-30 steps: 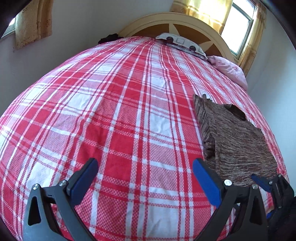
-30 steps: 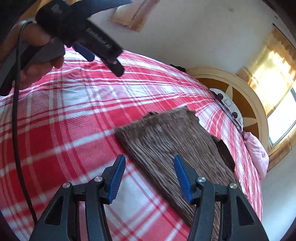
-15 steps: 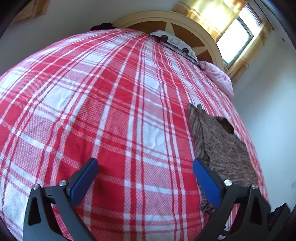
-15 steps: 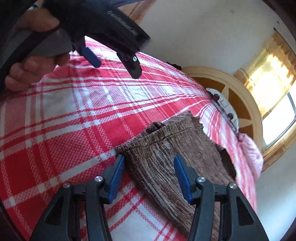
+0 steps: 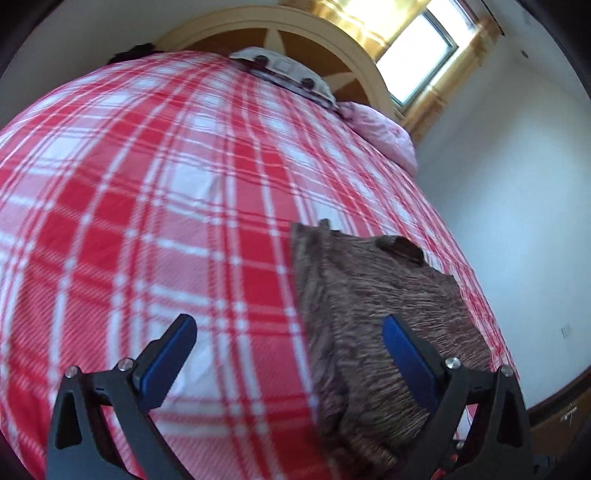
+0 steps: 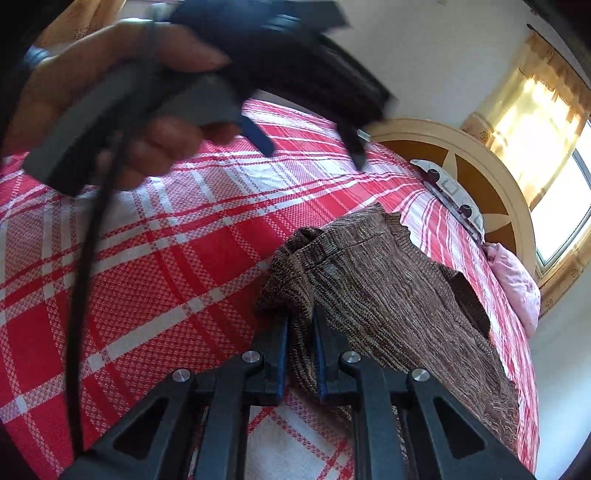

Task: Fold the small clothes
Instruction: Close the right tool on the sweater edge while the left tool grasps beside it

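Brown knit garment (image 6: 388, 295) on plaid bedspread (image 6: 166, 277), pink pillow (image 6: 515, 284) beyond; headboard (image 6: 476, 177) behind

The bed (image 5: 155, 206) lies bare across its whole left and middle stretch, red plaid with nothing on it, so a gripper can pass there freely. The brown knit garment (image 6: 388, 295) takes up the right part, running toward the bed's right edge, with the wall just beyond. At the head, pillows (image 5: 384, 129) and a headboard (image 5: 280, 29) close the far end. Above the bed's left side the left gripper (image 6: 314, 144) and the hand (image 6: 122, 103) holding it hang in the air, blurred, with a cable (image 6: 85, 266) trailing down, apparently crossing the near-left approach.
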Available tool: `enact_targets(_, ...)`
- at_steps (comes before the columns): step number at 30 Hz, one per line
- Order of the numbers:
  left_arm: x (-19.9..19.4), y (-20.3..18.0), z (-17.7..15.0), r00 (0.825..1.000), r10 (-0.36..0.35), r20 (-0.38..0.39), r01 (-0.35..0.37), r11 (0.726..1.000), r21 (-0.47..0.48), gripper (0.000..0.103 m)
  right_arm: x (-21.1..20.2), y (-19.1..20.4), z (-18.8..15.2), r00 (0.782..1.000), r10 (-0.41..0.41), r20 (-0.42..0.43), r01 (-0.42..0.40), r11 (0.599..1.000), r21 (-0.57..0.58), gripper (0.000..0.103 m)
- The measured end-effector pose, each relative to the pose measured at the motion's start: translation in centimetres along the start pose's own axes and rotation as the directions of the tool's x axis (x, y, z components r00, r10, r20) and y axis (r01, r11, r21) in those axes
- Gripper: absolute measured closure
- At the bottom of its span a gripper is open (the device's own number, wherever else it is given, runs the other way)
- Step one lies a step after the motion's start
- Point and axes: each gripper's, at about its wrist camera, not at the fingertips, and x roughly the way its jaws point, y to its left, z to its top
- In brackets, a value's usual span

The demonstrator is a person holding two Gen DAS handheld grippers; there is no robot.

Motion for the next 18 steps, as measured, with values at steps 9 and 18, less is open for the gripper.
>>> enact_targets(9, 4.7, -1.5, 1.7, 0.997, -0.018, -0.075, 0.02, 0.999, 0.028, 0.022, 0.1, 0.0, -0.1, 1.0, 0.007, -0.002, -0.007, 1.0, 0.011, 0.091)
enact_targets(18, 6.5, -1.4, 2.2, 0.995, 0.035, -0.096, -0.032, 0.999, 0.03, 0.073, 0.3, -0.4, -0.2, 1.0, 0.01, 0.001, -0.01, 1.0, 0.015, 0.091)
